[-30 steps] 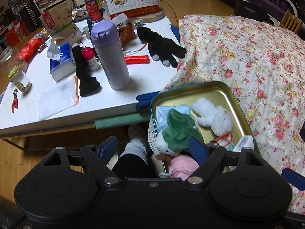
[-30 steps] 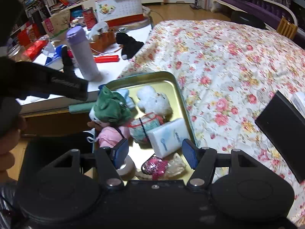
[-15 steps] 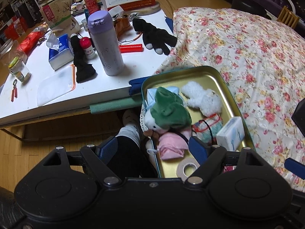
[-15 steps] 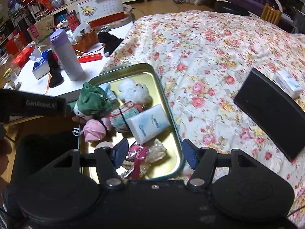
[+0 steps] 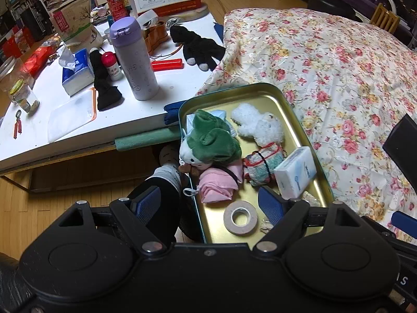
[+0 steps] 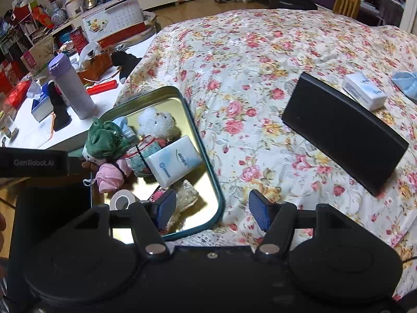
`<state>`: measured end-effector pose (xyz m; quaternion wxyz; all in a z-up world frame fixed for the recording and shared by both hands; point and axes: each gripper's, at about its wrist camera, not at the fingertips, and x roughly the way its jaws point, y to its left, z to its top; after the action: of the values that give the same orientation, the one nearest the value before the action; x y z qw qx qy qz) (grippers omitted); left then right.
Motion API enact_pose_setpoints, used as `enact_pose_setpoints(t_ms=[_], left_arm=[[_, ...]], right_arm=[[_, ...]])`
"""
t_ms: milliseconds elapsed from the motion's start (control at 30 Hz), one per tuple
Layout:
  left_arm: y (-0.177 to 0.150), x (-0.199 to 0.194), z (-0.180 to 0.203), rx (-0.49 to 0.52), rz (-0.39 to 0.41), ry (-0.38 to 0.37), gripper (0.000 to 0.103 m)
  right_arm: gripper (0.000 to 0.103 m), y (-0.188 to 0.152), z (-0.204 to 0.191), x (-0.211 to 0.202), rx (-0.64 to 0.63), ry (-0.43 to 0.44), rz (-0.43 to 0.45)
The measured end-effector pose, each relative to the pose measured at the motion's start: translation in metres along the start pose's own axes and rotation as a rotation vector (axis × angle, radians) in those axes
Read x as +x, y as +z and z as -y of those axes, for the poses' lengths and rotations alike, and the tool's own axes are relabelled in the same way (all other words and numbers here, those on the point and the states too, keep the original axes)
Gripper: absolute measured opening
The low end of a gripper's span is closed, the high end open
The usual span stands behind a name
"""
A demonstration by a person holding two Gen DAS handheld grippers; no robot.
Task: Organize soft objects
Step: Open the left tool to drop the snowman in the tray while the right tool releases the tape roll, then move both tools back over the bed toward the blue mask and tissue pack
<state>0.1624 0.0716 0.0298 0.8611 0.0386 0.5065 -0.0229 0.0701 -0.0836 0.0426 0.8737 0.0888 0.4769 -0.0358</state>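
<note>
A gold metal tin (image 5: pixel 263 90) (image 6: pixel 206 154) lies at the edge of the floral quilt (image 5: pixel 325 60). In it are a green-hooded plush (image 5: pixel 211 140) (image 6: pixel 104 140), a white plush (image 5: pixel 258 126) (image 6: pixel 156 122), a pink pouch (image 5: pixel 219 185), a knitted bundle (image 5: pixel 263 165), a white tissue pack (image 5: pixel 295 173) (image 6: pixel 173 160) and a tape roll (image 5: pixel 241 217). My left gripper (image 5: pixel 208 204) is open and empty above the tin's near end. My right gripper (image 6: pixel 212 208) is open and empty over the tin's near right corner. A second tissue pack (image 6: pixel 365 91) and a light blue soft item (image 6: pixel 406 83) lie on the quilt.
A black flat case (image 6: pixel 344 130) lies on the quilt at the right. The white table (image 5: pixel 39 127) at the left holds a purple bottle (image 5: pixel 133 60), black gloves (image 5: pixel 198 45), a black sock (image 5: pixel 104 86), a tissue box (image 5: pixel 77 71) and clutter. A person's socked foot (image 5: pixel 166 172) is under the table edge.
Both grippers have pulled back and risen, so more of the tin shows. The right gripper has swung right toward the quilt. Both stay open.
</note>
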Motion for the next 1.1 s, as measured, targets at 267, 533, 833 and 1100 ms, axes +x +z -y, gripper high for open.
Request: enact_pose_setpoints(t_ms=[267,533,833,1100], left_arm=[[-0.007,-0.009,0.013,0.028,0.003,-0.004,0.079],[-0.013,-0.019,0.032,0.076,0.018,-0.012,0.08],[-0.016,-0.031,0.062,0.151,0.043,-0.028,0.081],[-0.019,-0.041,0.094,0.223,0.053,-0.063,0.081]], right_arm=[[0.061,-0.005,0.014,-0.01,0.035,-0.008,0.013],[0.061,-0.01,0.031,-0.024,0.063,-0.021,0.045],[0.061,-0.008,0.064,-0.039,0.129,-0.05,0.089],[0.061,-0.006,0.109,-0.057,0.223,-0.097,0.139]])
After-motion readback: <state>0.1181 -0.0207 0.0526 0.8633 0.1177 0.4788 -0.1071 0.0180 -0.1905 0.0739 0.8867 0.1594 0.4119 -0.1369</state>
